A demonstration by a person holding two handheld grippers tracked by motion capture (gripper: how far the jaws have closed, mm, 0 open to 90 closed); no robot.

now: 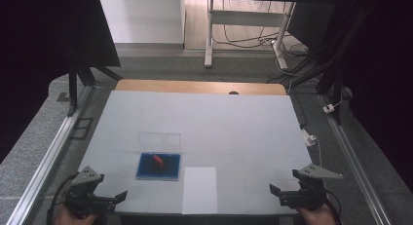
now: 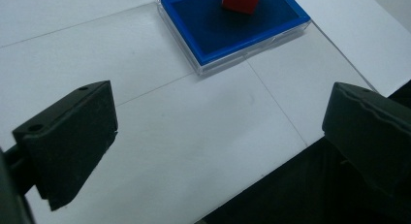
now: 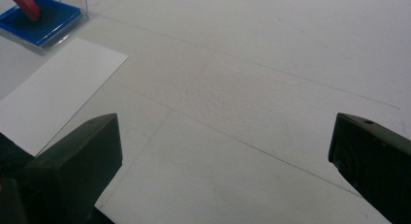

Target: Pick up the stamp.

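A blue ink pad (image 1: 159,167) in a clear case with its lid raised lies left of centre on the white table (image 1: 234,122). A small red block (image 1: 158,160) rests on it, also seen as a red block (image 2: 241,0) and a red block (image 3: 25,4). A white sheet of paper (image 1: 199,189) lies just right of the pad. My left gripper (image 1: 113,200) stands open at the near left edge, nothing between its jaws. At the near right edge my right gripper (image 1: 278,193) is open and empty too. Both are well short of the blue pad (image 2: 232,25).
Metal rails (image 1: 53,152) run along both sides of the table. A wooden strip (image 1: 199,86) shows at the far edge. Table legs and cables (image 1: 248,40) stand on the floor beyond. Dark curtains hang at left and right.
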